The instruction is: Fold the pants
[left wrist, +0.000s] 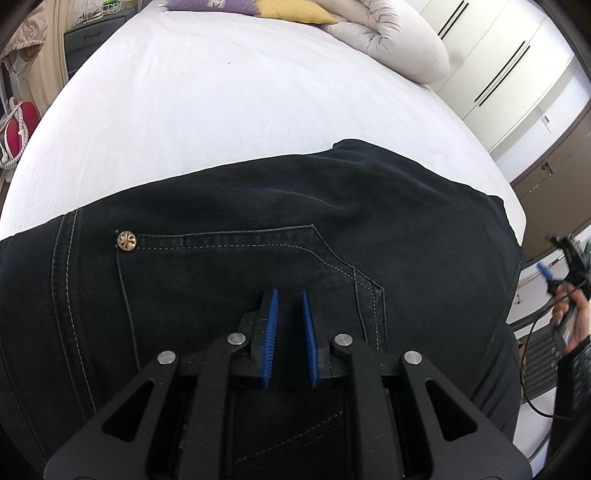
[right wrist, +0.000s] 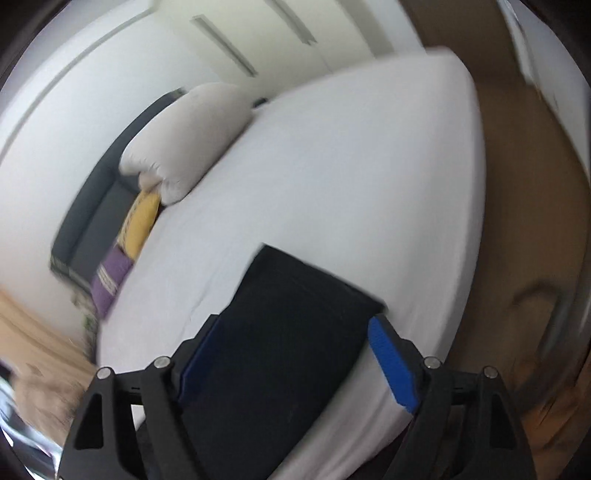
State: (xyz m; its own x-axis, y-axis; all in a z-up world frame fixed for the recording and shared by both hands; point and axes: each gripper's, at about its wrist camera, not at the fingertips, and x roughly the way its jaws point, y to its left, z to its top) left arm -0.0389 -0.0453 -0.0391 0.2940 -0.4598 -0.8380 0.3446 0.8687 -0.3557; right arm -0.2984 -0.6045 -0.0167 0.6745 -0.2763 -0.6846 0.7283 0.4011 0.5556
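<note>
- The left gripper [left wrist: 289, 295] hovers low over the pants [left wrist: 258, 236], its blue pads [left wrist: 272, 321] drawn narrow with a slim gap between them; no cloth sits in that gap, and whether the tips touch the denim I cannot tell.
- Right under those tips lies a stitched back pocket [left wrist: 236, 280] with a metal rivet [left wrist: 126, 241] at its corner.
- The right gripper [right wrist: 295, 332] is spread wide and holds nothing; it hangs off the bed's near side, looking back at the pants [right wrist: 288, 332], and its view is smeared.
- The pants lie as a compact dark rectangle at the near edge of the bed [left wrist: 207, 103], close to its near right corner, edges fairly square.
- Farther off, a rolled duvet [left wrist: 391, 40], a yellow cushion [left wrist: 291, 11] and a purple cushion [left wrist: 214, 5] sit along the bed's far edge.
- My judgement: the folding looks nearly or wholly done, and the step in hand is a last pressing or checking of the bundle.
- If another fold is wanted, the next move calls for both tongs to pinch the stacked layers at one short edge and carry them over evenly; thick denim could spring back or slide.
</note>
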